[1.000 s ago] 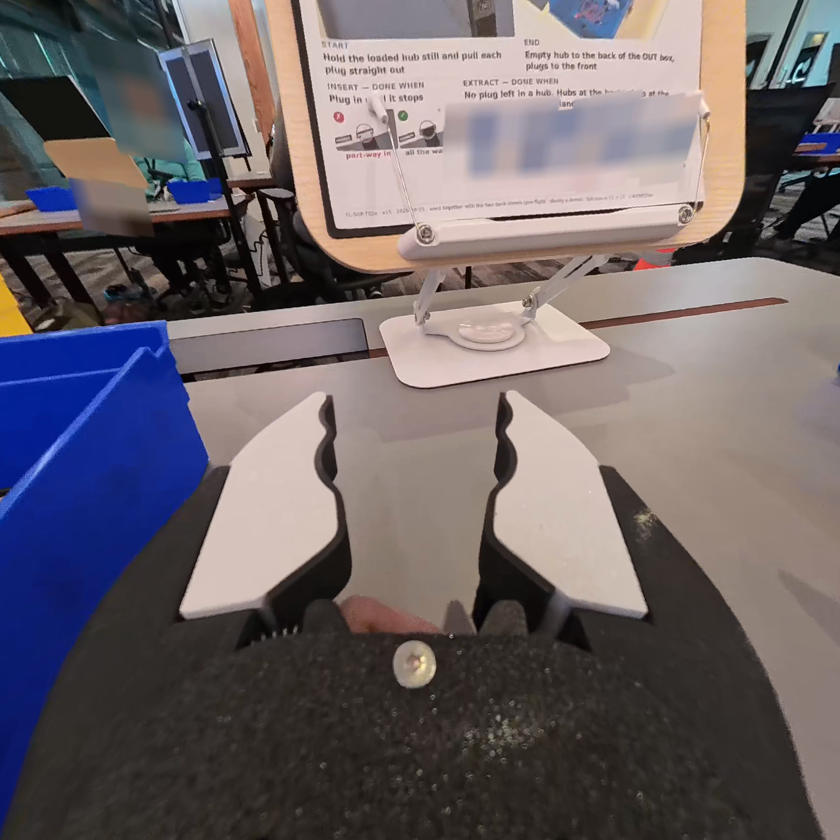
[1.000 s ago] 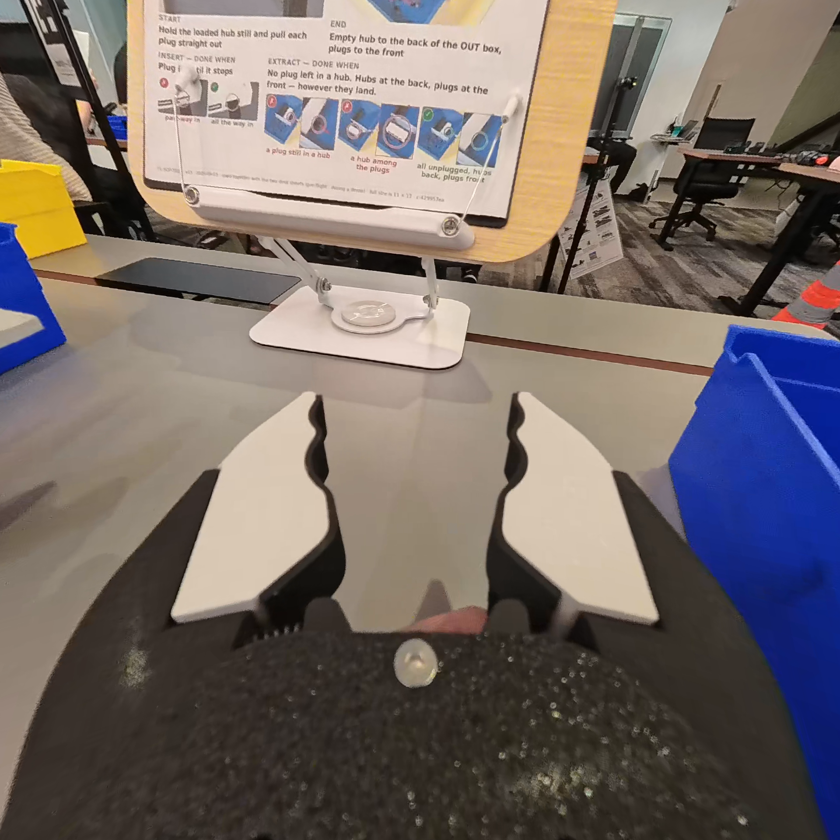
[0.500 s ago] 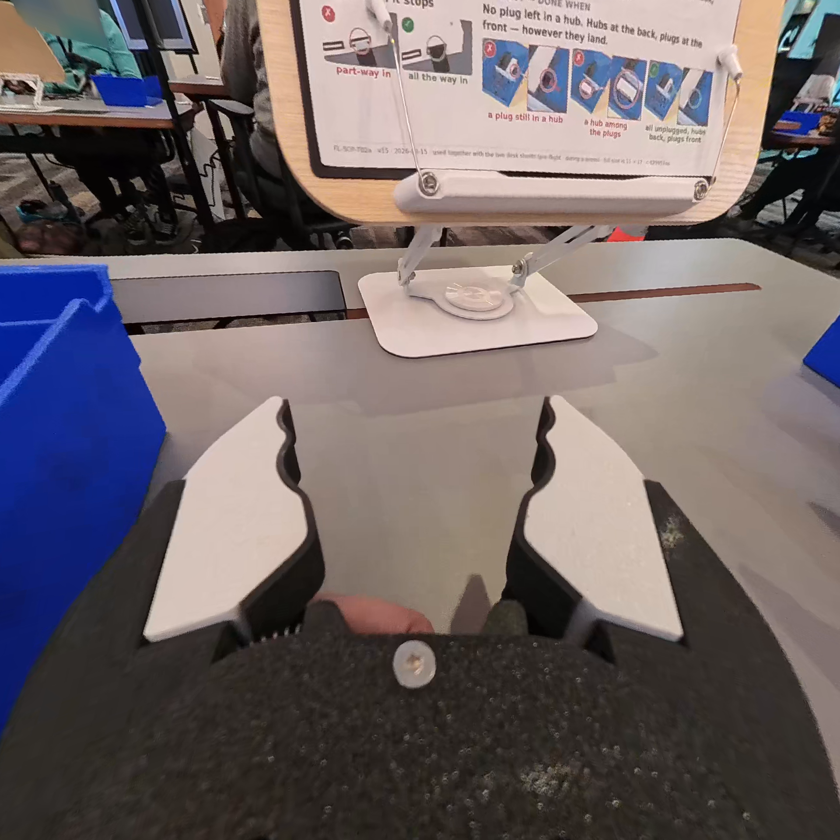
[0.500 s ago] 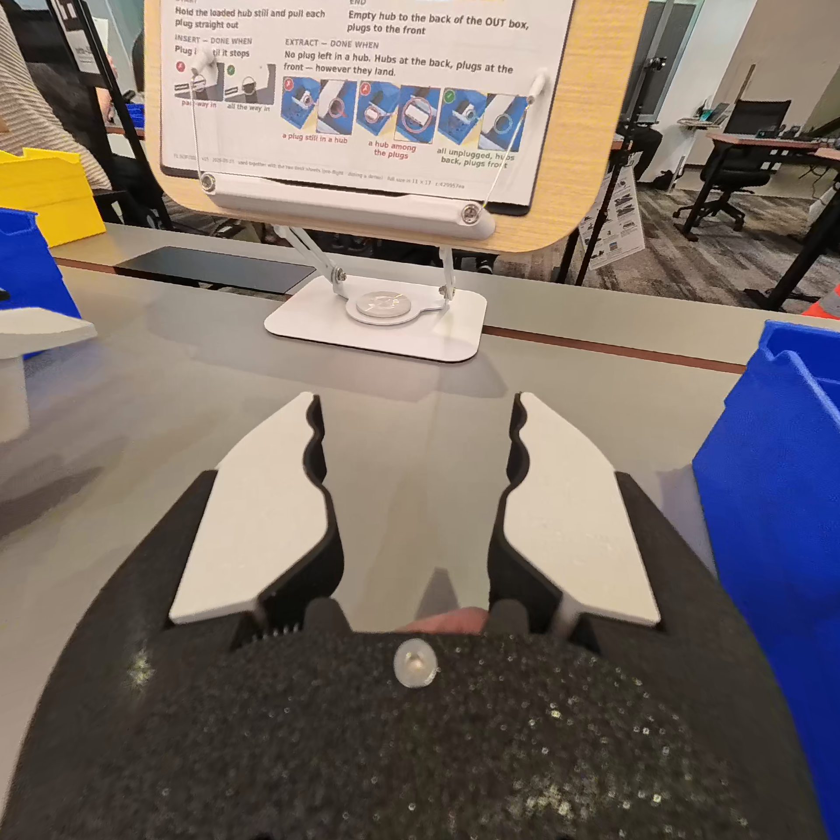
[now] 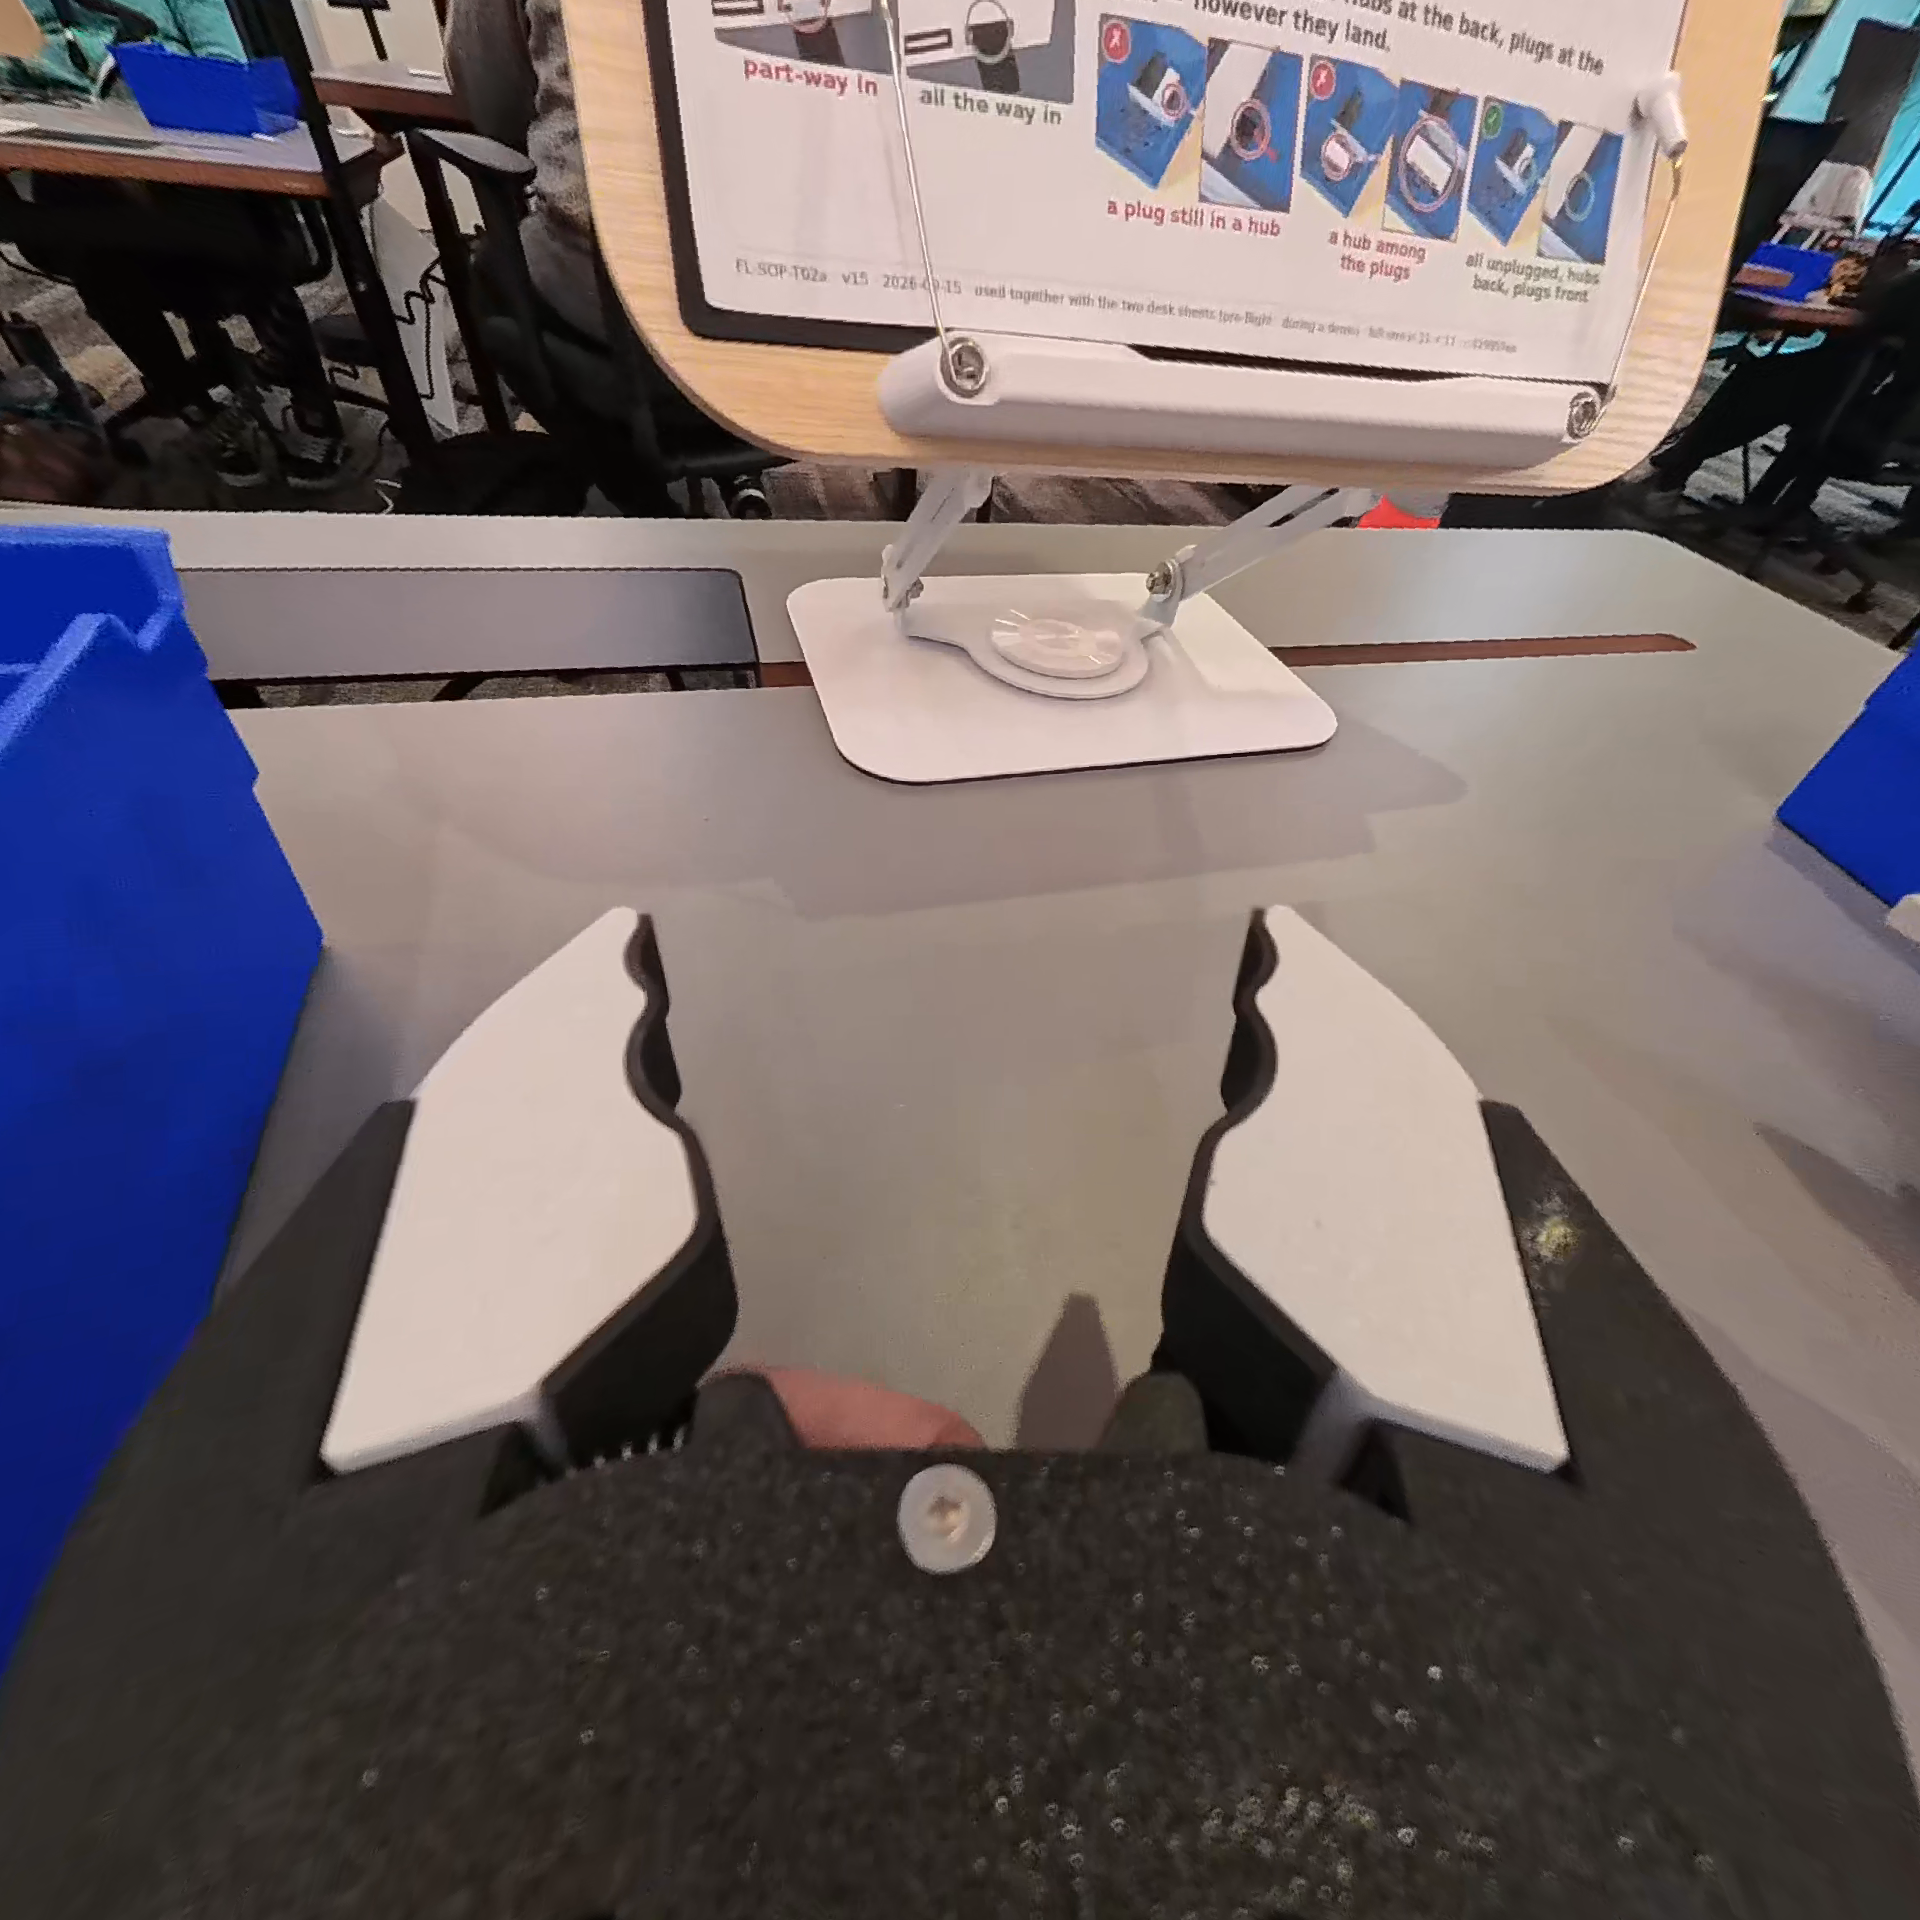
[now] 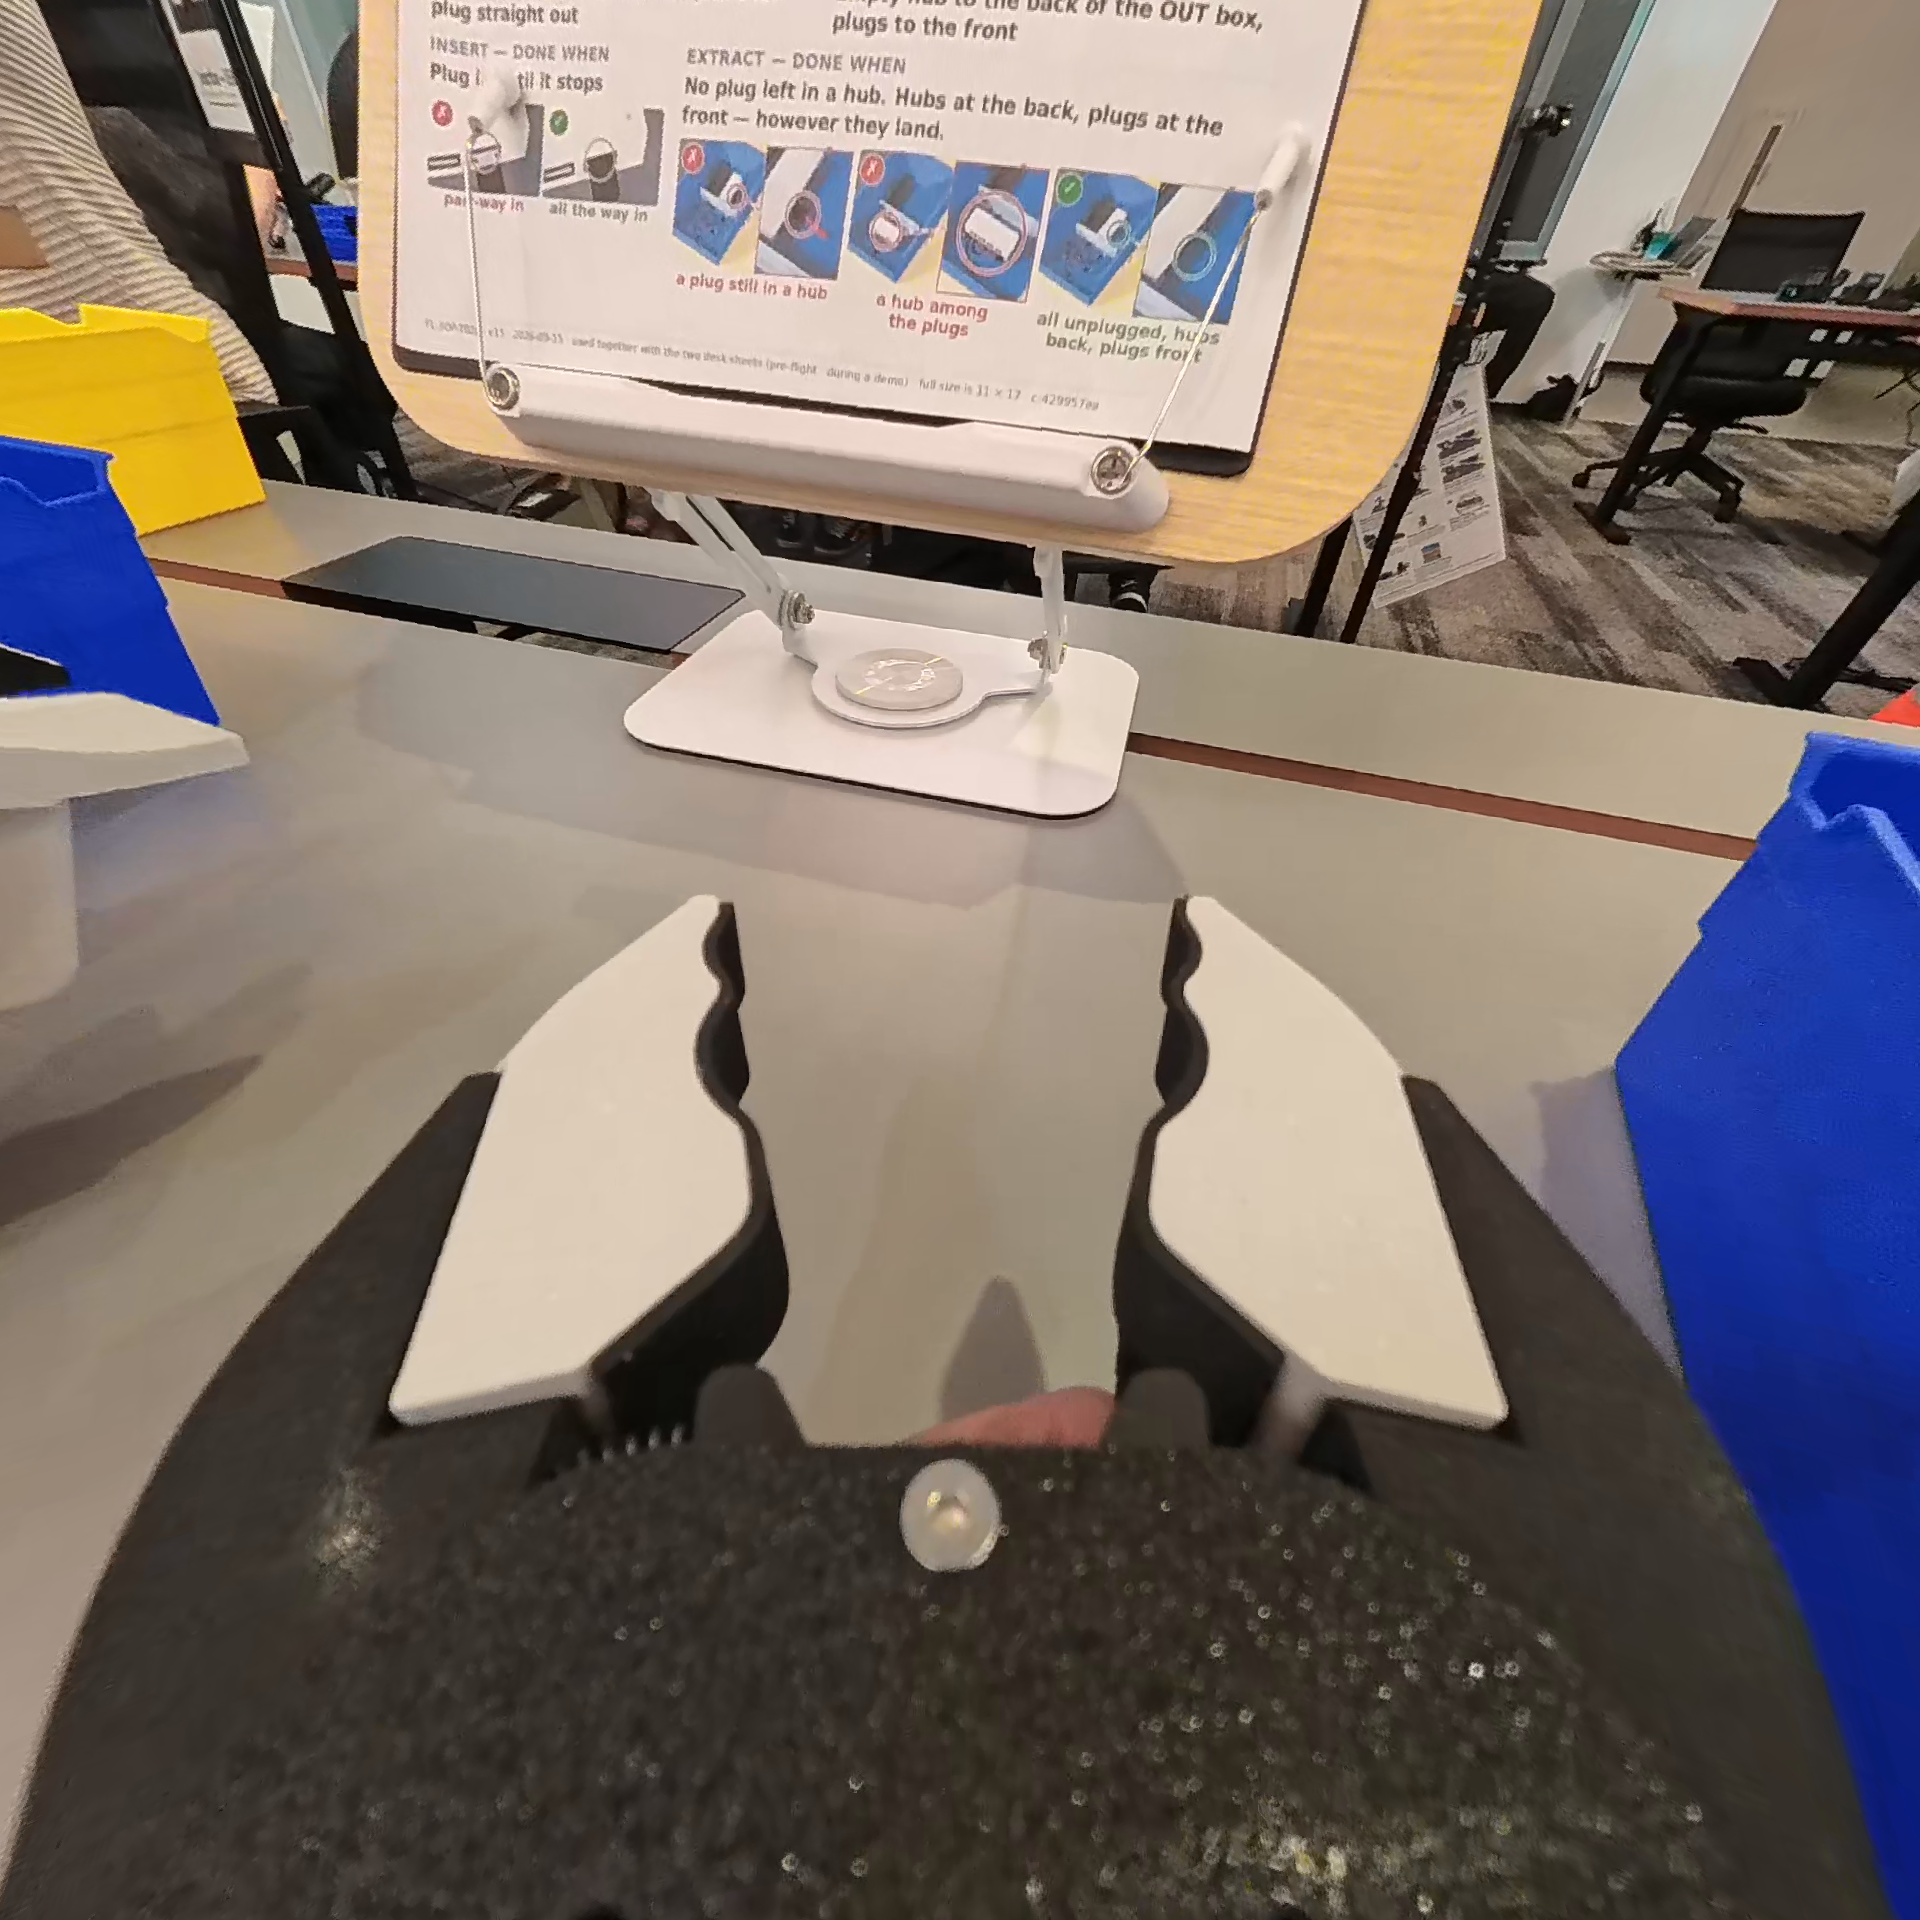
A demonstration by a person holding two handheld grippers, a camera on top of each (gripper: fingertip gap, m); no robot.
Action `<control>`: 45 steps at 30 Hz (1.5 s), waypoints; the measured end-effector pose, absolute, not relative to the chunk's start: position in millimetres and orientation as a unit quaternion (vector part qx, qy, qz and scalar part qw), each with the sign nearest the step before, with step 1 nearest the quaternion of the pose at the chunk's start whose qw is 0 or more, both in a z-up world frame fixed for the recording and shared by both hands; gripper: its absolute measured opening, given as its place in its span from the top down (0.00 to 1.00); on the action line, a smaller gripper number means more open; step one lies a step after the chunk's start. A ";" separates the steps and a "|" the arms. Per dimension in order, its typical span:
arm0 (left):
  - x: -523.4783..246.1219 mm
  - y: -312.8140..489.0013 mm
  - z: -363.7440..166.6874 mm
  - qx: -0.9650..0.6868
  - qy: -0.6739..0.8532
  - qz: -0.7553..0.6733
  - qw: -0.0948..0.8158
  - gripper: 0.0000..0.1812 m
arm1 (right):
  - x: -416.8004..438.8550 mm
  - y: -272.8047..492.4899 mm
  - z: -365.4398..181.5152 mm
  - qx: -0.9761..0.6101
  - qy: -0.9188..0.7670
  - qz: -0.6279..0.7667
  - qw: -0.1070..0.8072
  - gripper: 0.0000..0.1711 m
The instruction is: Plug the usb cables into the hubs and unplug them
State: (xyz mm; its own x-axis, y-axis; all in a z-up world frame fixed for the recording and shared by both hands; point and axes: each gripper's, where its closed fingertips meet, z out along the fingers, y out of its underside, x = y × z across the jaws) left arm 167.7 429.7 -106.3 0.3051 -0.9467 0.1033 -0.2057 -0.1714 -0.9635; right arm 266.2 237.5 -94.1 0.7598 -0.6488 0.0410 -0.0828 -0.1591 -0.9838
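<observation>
Right wrist view alone shows a yellow bin; both grippers' jaws stand apart, empty.

We carry two tools of the same build. Our left gripper has a black body with a rough, grainy surface that sparkles a little, and one silver round-head screw in the middle. Its two fingers are flat on top, light grey, with black wavy inner edges. Our right gripper looks alike: the same speckled black body, a pale screw, grey fingers with black scalloped inner sides.
</observation>
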 end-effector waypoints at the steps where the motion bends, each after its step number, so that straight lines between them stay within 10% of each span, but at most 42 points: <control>1: 168.1 429.4 -106.6 -0.656 0.441 -0.389 0.473 0.43 | 266.2 237.8 -94.5 -0.724 0.253 -0.236 0.597 0.55; 11: 151.2 388.9 -45.9 -0.632 0.452 -0.477 0.412 0.46 | 266.0 238.1 -95.3 -0.726 0.256 -0.223 0.598 0.55; 17: 61.4 471.4 -11.6 -0.643 0.545 -0.279 0.460 0.51 | 263.8 240.2 -95.6 -0.729 0.257 -0.206 0.600 0.56; 25: -29.9 610.9 -89.4 -0.742 0.538 -0.052 0.395 0.49 | 253.3 247.7 -90.4 -0.737 0.224 -0.219 0.599 0.57; 45: -56.9 634.3 -168.3 -0.783 0.534 0.133 0.291 0.72 | 244.1 254.1 -88.7 -0.743 0.209 -0.201 0.604 0.59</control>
State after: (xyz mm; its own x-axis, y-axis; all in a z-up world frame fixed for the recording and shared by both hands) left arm -56.9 634.3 -168.3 0.3946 -0.7590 -0.5179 -0.9131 -0.2608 -0.3134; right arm 244.1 254.1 -88.7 0.8318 -0.5530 0.0474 -0.0664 -0.1839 -0.9807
